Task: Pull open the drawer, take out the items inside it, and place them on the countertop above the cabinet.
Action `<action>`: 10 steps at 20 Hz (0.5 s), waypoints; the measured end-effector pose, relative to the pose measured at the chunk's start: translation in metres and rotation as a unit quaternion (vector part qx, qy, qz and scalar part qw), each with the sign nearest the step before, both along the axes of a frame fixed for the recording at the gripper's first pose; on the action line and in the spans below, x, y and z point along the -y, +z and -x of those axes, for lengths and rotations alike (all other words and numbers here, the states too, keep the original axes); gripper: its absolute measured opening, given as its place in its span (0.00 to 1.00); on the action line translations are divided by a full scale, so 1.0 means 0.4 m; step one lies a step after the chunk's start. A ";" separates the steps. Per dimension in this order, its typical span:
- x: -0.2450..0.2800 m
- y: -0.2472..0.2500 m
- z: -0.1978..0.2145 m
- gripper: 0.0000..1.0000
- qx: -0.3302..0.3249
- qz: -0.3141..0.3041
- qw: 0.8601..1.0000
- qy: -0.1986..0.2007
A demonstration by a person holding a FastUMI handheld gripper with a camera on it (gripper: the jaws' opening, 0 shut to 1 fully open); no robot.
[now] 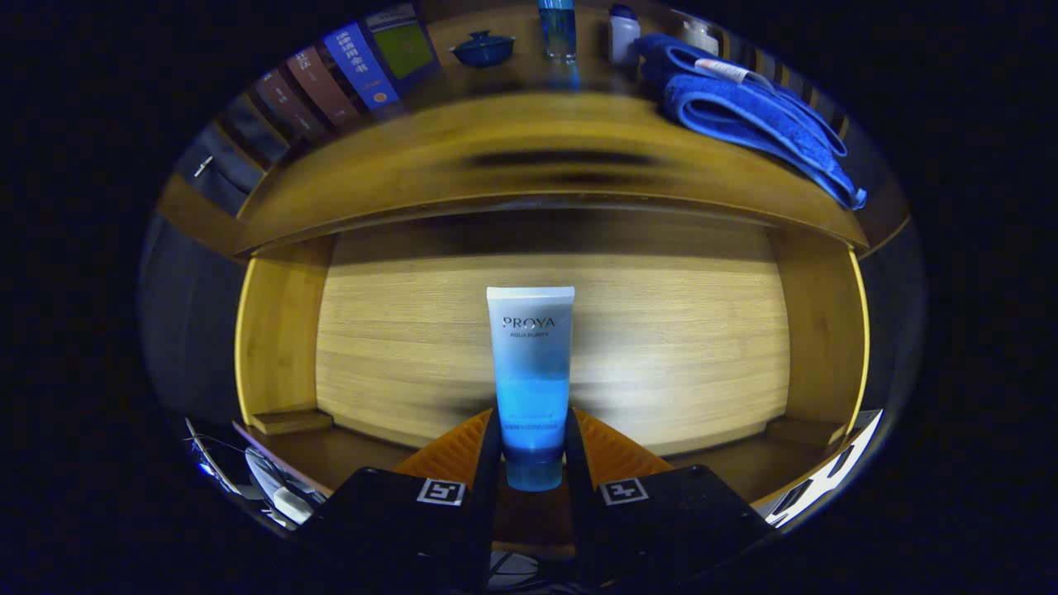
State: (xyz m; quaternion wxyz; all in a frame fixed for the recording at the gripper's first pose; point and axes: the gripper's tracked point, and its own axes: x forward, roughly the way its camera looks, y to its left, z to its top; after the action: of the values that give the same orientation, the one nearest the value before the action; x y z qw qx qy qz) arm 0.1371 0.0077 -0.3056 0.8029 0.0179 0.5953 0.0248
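Observation:
A blue and white cosmetic tube [530,364] stands out ahead from between my fingers, its blue cap end down at their tips. My gripper [532,442] is shut on the tube, one finger pressing each side of its lower part. Beneath the tube lies the open wooden drawer [686,339], its pale bottom board showing and its side walls to left and right. The cabinet's wooden countertop [529,165] runs across beyond the drawer. Whether the tube touches the drawer bottom I cannot tell.
On the countertop rest a folded blue towel [744,116] at the right, a dark blue lidded bowl [483,48], a blue bottle [558,29] and a white bottle [624,33] at the back. Several books [347,70] lean at the back left.

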 end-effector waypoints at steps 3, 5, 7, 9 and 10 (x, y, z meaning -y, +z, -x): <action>0.013 0.064 -0.012 0.44 0.023 -0.005 1.000 -0.003; 0.016 0.105 -0.028 0.44 0.039 -0.007 0.999 -0.004; 0.020 0.147 -0.054 0.44 0.054 -0.010 0.998 -0.006; 0.021 0.182 -0.094 0.44 0.065 -0.011 0.998 -0.010; 0.016 0.201 -0.123 0.45 0.070 -0.008 0.998 -0.006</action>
State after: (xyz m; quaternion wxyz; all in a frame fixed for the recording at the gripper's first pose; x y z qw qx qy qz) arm 0.1864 0.0013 -0.2253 0.8424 0.0259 0.5377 0.0255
